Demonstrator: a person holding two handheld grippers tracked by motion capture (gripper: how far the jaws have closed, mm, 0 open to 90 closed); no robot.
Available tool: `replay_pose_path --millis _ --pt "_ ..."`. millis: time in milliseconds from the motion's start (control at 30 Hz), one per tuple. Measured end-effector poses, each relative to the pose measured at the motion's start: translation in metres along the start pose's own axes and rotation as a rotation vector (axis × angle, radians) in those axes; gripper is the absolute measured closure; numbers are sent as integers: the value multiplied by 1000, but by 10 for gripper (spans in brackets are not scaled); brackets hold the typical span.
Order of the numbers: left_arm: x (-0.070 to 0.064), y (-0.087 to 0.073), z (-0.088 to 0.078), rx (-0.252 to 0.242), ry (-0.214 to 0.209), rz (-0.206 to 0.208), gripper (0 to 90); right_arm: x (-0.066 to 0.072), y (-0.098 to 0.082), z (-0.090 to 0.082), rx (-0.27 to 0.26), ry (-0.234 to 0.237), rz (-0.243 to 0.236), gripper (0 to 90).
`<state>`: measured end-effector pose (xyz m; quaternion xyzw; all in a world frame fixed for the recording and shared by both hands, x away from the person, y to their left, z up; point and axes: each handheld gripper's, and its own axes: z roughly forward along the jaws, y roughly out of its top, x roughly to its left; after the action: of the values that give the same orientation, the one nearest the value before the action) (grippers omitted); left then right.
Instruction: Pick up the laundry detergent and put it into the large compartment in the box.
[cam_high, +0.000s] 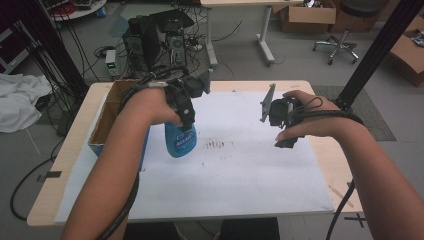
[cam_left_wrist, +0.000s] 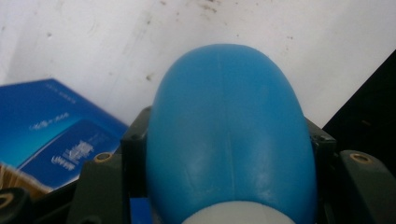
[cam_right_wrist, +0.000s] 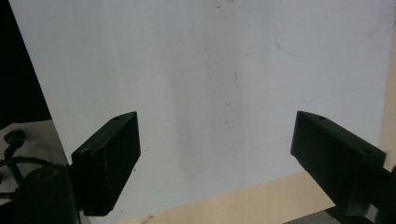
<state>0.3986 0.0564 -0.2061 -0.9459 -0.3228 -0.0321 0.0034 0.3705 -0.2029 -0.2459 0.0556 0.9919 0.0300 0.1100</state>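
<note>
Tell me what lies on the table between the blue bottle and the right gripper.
Nothing stands between the blue bottle and the right gripper: the high view shows just the bare white sheet with faint dark smudges.

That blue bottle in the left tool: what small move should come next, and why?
Probably carry the blue bottle a little toward the middle of the white sheet. The left tool is clamped on it above the table, next to the cardboard box, and the right tool waits open there over bare sheet.

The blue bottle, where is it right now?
In the high view the blue bottle hangs in the left gripper, above the white sheet, just right of the cardboard box.
</note>
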Motion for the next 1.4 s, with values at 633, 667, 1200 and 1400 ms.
replay_pose_path --millis 633,667,1200,1400 --pt "33 -20 -53 -17 -5 -241 389 0 1 -2 6 -2 -3 159" --pt "34 -22 -56 -26 -2 -252 389 -1 1 -2 3 -2 -6 159" --pt "74 -64 -98 -29 17 -414 389 -4 7 1 5 2 -14 159" --pt "94 -87 -109 -31 22 -508 390 -5 8 1 6 5 -13 159"
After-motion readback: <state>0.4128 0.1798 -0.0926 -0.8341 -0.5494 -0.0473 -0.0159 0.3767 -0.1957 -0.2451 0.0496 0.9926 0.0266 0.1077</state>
